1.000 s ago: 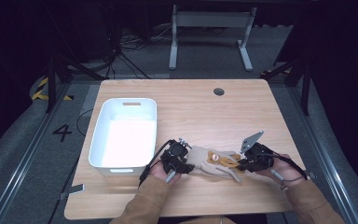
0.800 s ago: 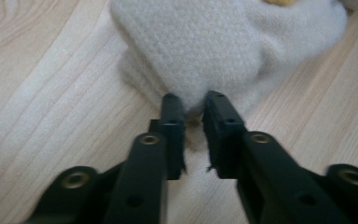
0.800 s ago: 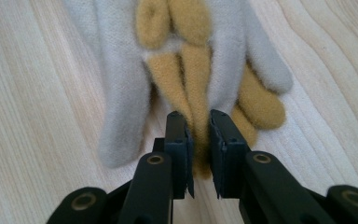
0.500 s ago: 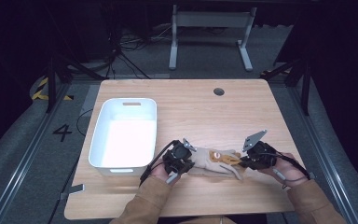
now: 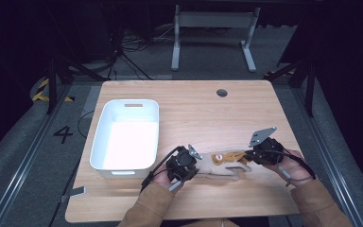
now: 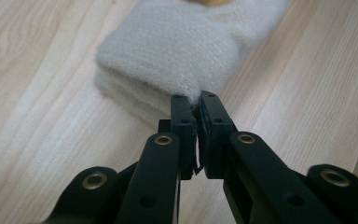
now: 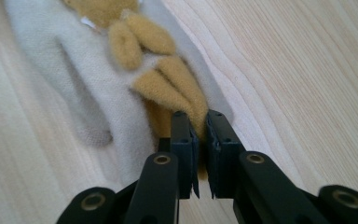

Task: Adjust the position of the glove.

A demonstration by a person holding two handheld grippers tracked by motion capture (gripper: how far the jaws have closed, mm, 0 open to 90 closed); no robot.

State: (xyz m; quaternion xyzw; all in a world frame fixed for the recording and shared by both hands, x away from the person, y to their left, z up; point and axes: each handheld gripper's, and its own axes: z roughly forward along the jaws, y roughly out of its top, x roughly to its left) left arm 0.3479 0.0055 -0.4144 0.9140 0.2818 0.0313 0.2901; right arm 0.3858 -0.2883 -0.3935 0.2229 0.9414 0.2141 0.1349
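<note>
The white bin [image 5: 125,135] is sitting at the left of the surface [image 5: 208,109]; the cream sock [image 5: 220,165] is lying near the front edge, right of it. The left hand-held gripper [image 6: 195,103] is pinching the sock's cuff, and that thin bite of knit could be slipping free under a pull. The right hand-held gripper [image 7: 198,122] has just been closing, its narrow jaws squeezing a tan plush piece [image 7: 168,88] that might be tearing loose. The gripper views are revealing these bites; the high view is hiding them.

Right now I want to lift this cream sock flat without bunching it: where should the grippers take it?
By its two ends. The sock lies flat on the table, so come in level: left gripper on the folded cuff edge, right gripper on the tan plush end.
</note>
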